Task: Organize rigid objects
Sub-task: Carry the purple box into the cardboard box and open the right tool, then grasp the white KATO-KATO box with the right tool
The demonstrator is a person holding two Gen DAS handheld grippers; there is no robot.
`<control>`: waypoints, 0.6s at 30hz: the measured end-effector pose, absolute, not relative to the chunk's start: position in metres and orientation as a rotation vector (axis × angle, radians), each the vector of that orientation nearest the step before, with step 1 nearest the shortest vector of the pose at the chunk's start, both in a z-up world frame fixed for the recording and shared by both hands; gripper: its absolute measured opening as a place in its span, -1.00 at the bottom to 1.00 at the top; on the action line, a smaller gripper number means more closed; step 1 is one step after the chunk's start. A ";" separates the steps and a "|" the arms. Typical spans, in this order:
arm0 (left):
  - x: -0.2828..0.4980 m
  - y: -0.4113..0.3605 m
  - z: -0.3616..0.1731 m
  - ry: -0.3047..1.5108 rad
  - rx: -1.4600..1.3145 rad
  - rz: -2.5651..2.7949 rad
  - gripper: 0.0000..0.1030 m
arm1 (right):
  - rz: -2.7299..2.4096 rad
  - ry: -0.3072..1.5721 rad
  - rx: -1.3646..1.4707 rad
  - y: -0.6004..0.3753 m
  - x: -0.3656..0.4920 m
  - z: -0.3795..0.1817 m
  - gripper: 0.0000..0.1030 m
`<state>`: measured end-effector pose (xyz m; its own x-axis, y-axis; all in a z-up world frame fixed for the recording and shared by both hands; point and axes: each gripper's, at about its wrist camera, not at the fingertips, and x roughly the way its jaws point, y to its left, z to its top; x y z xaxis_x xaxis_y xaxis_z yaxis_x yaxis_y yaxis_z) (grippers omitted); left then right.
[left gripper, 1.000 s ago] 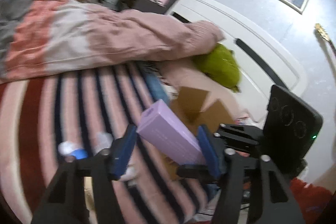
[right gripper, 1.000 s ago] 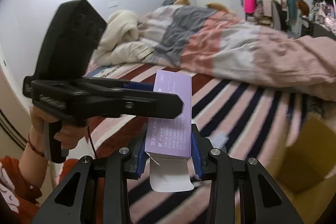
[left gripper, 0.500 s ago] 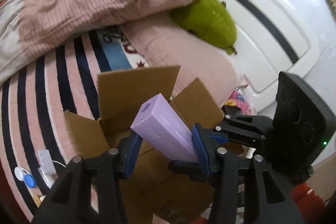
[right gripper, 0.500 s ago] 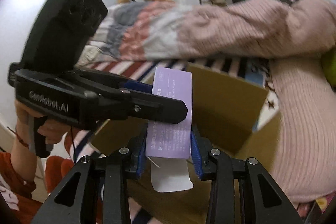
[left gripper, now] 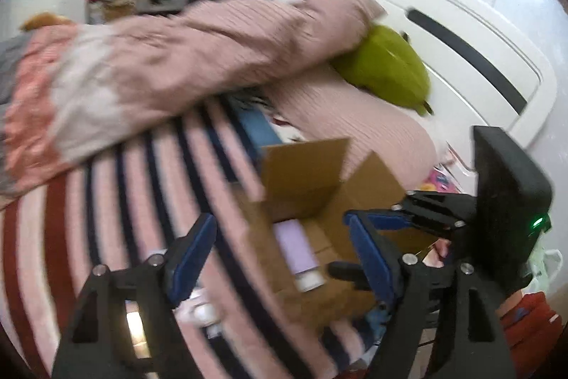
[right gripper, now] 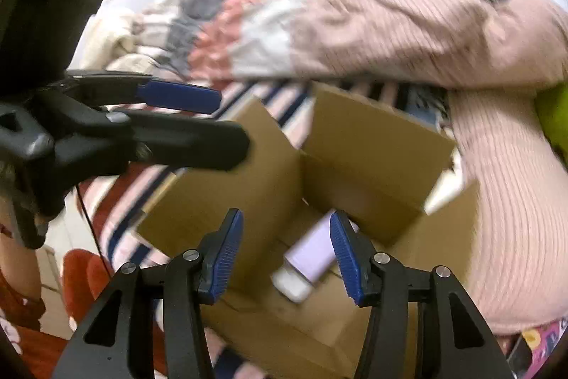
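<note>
Right wrist view: the long lilac cardboard carton [right gripper: 316, 254] lies slantwise on the floor of the open brown cardboard box [right gripper: 372, 144], touching neither tool. Above the box the right gripper [right gripper: 287, 254] hangs with its blue-padded jaws spread wide and empty. Left of the box, the left gripper [left gripper: 280, 258] is likewise released, holding nothing. The box sits on a pink, navy and red striped bedspread [left gripper: 71, 237].

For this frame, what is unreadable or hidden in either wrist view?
- Print on the purple box: motion blur in both views, unreadable.
- Cardboard box floor: near wall and right gripper fingers hide part of it in the right wrist view.
- Small white items on the striped bedsheet: blurred, partly behind the left gripper, unidentifiable.
- Person's hands: mostly cut off or hidden behind the gripper bodies.
</note>
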<state>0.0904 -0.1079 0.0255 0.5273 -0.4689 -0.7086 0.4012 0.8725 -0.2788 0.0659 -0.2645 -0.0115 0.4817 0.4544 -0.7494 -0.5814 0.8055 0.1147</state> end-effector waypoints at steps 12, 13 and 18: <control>0.025 0.051 -0.038 0.864 -0.108 -0.161 0.46 | 1.033 0.818 -0.127 -0.121 0.020 -0.034 -0.09; 0.021 0.060 -0.048 0.865 -0.120 -0.151 0.46 | 1.033 0.847 -0.114 -0.112 0.020 -0.047 -0.09; 0.013 0.082 -0.086 0.884 -0.193 -0.144 0.46 | 0.943 0.948 -0.097 -0.084 0.023 -0.112 -0.09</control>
<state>0.0132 0.0823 -0.0863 0.6261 -0.2038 -0.7527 0.0451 0.9731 -0.2259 0.0227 -0.0836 -0.1120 0.2321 0.6451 -0.7280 -0.7242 0.6142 0.3134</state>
